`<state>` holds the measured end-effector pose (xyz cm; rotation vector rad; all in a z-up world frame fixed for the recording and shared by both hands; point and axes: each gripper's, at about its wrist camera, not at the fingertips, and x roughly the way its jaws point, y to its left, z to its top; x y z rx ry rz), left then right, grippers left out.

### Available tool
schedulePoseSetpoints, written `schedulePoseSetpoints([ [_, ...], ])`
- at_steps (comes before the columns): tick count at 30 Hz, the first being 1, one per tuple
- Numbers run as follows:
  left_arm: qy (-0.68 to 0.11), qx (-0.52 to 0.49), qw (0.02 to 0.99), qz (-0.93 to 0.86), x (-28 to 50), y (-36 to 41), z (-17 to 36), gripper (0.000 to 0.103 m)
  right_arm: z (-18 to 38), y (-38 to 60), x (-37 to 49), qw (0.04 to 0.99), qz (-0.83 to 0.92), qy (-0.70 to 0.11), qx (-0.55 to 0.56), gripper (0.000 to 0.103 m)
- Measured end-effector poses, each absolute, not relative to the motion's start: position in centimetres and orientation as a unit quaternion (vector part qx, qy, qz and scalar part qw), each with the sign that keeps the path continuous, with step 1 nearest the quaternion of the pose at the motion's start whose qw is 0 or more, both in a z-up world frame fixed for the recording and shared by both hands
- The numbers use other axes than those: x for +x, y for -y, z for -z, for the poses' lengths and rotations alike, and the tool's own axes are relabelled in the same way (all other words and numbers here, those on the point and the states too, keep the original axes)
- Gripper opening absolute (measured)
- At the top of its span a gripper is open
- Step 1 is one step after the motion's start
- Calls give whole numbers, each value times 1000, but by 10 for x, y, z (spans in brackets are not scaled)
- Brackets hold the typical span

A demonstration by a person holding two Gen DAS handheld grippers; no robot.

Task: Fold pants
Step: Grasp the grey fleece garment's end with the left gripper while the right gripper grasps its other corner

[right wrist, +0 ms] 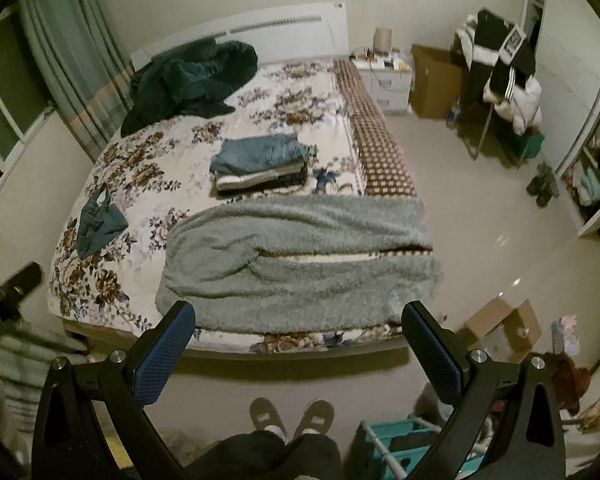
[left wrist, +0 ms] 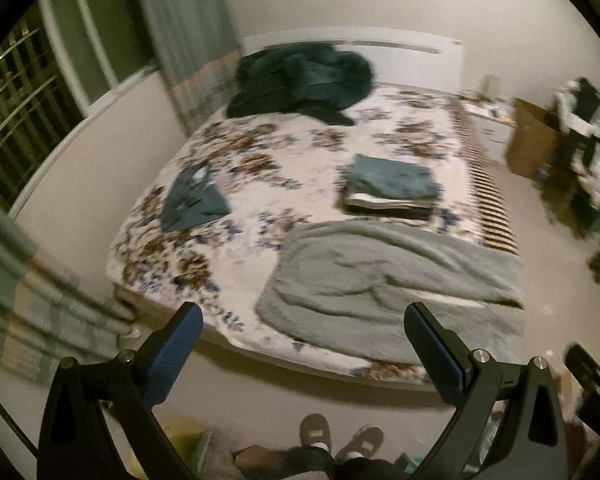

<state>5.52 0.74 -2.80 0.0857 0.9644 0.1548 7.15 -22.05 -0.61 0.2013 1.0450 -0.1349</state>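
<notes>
Left wrist view: the left tool [left wrist: 302, 312] hangs with its jaws spread wide and nothing between them, above the foot edge of the bed [left wrist: 340, 152]. The grey fleece pants [left wrist: 384, 280] lie spread flat across the bed's near right corner, reaching its right edge. Bare quilt lies open to their left. Beyond them sits a stack of folded clothes [left wrist: 390, 186]; a small teal garment [left wrist: 192, 200] lies far left, and a dark heap [left wrist: 300, 80] by the headboard. This view is smeared by blur, so the right-hand clutter is hard to read.

Right wrist view: the right tool [right wrist: 298, 312] is likewise wide and empty over the bed's foot edge. Open floor [right wrist: 480, 216] runs along the bed's right side. A cardboard box [right wrist: 500, 328] stands open on it, its contents unclear. A teal crate [right wrist: 396, 436] is cut off at the bottom, beside the person's slippers [right wrist: 292, 416]
</notes>
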Motion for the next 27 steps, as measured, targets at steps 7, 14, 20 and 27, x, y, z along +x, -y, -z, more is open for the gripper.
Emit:
schedulePoseSetpoints([
  [7,-514,52,842,-155,107,-56,135,103,141,227,145,802,53,-574,155,103],
  [14,-599,20,779,-185,161,-112,288,103,356,229,211,716,75,-648,247,103],
  [20,-636,-25,742,-210,201,-156,419,103,526,247,226,662,148,-658,327,103],
  [27,-653,-108,711,-239,231,-202,534,92,662,276,190,596,214,-621,461,103],
])
